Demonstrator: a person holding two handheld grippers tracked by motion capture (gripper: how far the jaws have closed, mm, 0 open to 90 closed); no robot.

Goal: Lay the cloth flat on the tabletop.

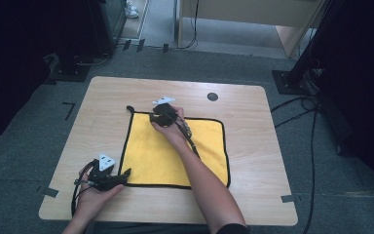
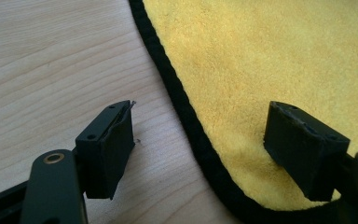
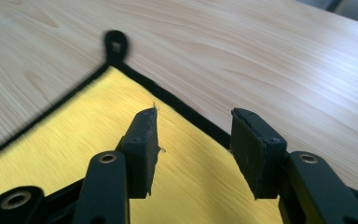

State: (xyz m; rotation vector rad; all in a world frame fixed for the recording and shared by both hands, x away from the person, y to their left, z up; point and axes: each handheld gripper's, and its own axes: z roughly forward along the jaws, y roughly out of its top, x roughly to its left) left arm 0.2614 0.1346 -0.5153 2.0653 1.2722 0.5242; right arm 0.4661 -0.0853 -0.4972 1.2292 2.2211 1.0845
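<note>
A yellow cloth [image 1: 175, 146] with a black border lies flat on the wooden table [image 1: 253, 161]. My left gripper [image 1: 124, 174] rests at the cloth's near left corner. In the left gripper view it [image 2: 200, 106] is open: one jaw stands over bare wood, the other over the yellow cloth [image 2: 270, 56], and the black edge runs between them untouched. My right gripper [image 1: 158, 117] hovers by the far left corner. In the right gripper view it [image 3: 195, 114] is open above the cloth [image 3: 74, 135], short of the black hanging loop [image 3: 115, 44], with nothing pinched.
A small dark round cap [image 1: 212, 96] is set in the tabletop beyond the cloth. Grey carpet surrounds the table. Black stands and cables [image 1: 297, 105] lie on the floor at the right, and dark equipment stands at the far left.
</note>
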